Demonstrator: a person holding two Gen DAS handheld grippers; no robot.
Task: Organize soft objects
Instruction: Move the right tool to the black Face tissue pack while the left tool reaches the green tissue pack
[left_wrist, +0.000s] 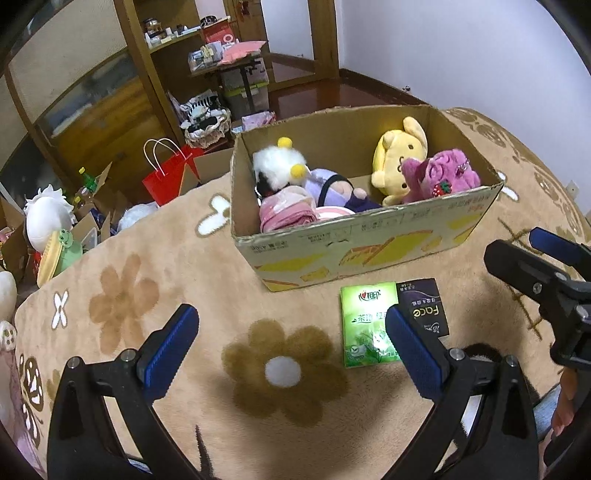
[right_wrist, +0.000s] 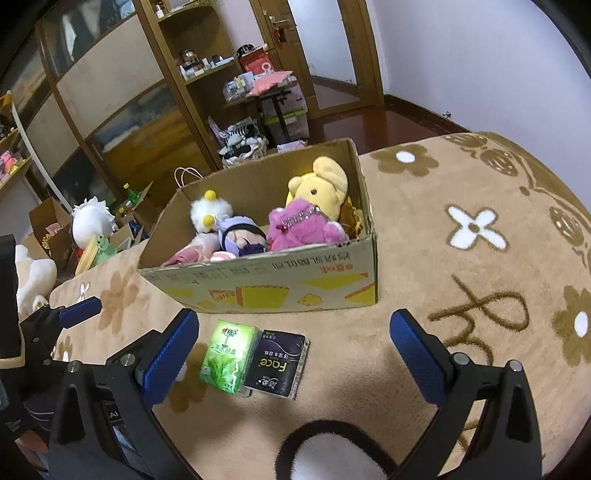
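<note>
Nearest the cameras, both claws are hanging spread wide and gripping nothing: the left claw (left_wrist: 291, 345) is hovering over a brown flower on the beige flowered blanket (left_wrist: 177, 266), and the right claw (right_wrist: 293, 345) is hovering just above the two tissue packs. At the very bottom of the right wrist view a white patch ringed in dark brown (right_wrist: 332, 454) is showing; whether it is a plush or part of the blanket's pattern cannot be told.

A little farther on, the green tissue pack (right_wrist: 229, 356) and the black tissue pack (right_wrist: 277, 363) are lying side by side, touching, on the blanket just in front of the cardboard box (right_wrist: 280, 284).

Inside the box the plush toys are already sitting: a white fluffy toy (left_wrist: 277, 166) and a purple-clad doll (left_wrist: 328, 186) on one side, a yellow plush (left_wrist: 397, 158) and a pink plush (left_wrist: 443, 177) on the other.

By my reading, the toys are done and the packs are the step in hand. The next move is probably calling for one claw to come down around a pack, close across its narrow sides and carry it over the box's near wall.
</note>
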